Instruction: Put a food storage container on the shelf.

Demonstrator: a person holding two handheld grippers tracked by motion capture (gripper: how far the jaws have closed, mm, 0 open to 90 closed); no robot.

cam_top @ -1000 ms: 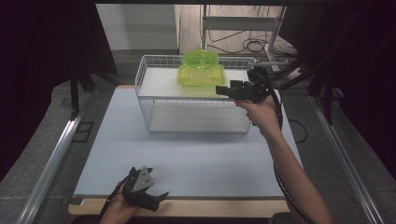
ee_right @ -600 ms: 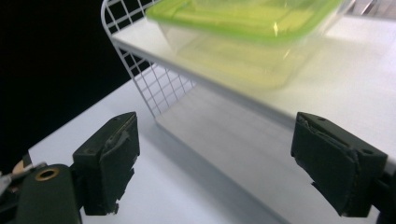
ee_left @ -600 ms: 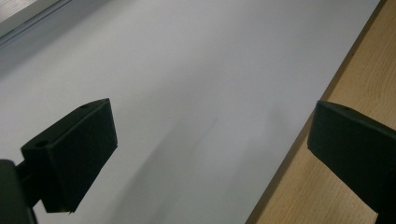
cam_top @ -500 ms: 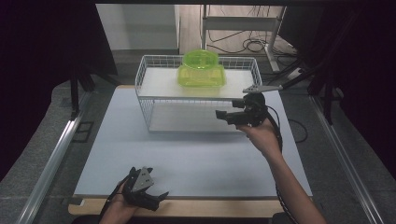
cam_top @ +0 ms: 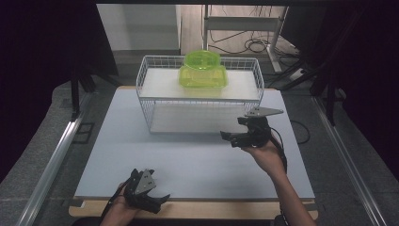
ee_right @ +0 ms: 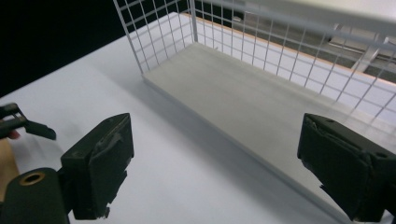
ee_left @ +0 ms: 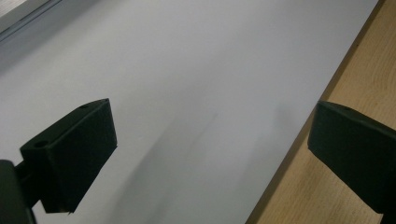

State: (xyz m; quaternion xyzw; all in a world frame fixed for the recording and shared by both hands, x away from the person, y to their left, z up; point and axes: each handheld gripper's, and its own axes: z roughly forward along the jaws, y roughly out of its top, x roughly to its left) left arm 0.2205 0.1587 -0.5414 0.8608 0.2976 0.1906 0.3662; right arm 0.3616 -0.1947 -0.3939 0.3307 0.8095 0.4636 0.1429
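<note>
Dark surroundings framed the pale desk [cam_top: 188, 165]; a translucent green plastic container [cam_top: 203, 69] sat atop the white wire shelf [cam_top: 149, 101], so both grippers, right [cam_top: 237, 129] and left [cam_top: 157, 203], had empty, wide-apart fingers.

Both tools are black and blocky. The right tool [cam_top: 242, 131] carries a grey three-cornered plate on top, with a black cable trailing along a bare forearm. The left tool [cam_top: 149, 192] wears a smaller grey plate. Up close, the jaws are thick matte-black blocks with small screw holes; one brass-rimmed hole shows.
</note>
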